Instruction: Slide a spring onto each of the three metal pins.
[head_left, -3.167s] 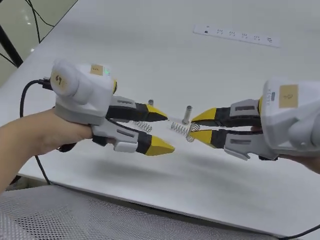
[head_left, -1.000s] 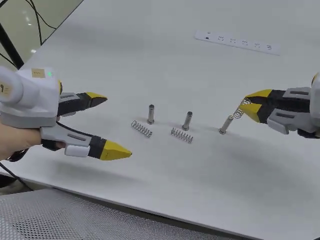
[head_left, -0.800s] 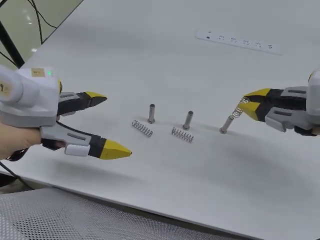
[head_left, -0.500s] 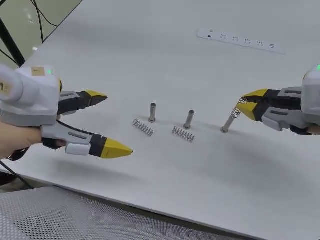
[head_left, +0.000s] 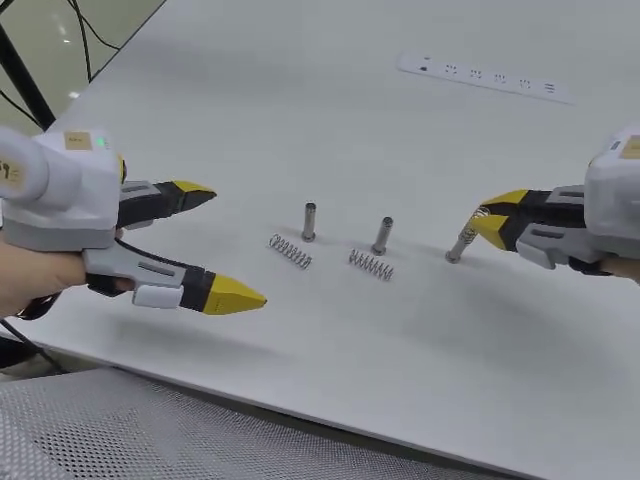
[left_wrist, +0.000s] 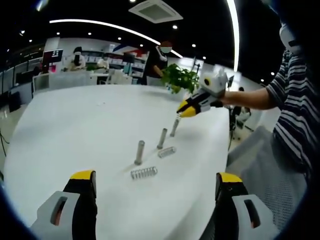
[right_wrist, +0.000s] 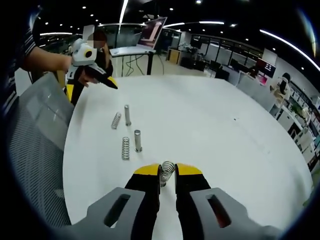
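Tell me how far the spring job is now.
Nothing looks finished. In hand: the right gripper is shut on a spring at the top of the right pin. To do: the left spring and the middle spring lie loose beside the bare left pin and middle pin. The left gripper is open.

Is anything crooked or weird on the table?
Yes. The right pin leans over, with the right gripper holding a spring at its top; the left pin and middle pin stand straight.

White table (head_left: 300, 110), three pins (head_left: 309, 221) (head_left: 383, 235) (head_left: 458, 248), two loose springs (head_left: 290, 251) (head_left: 371, 264), power strip (head_left: 487, 79)
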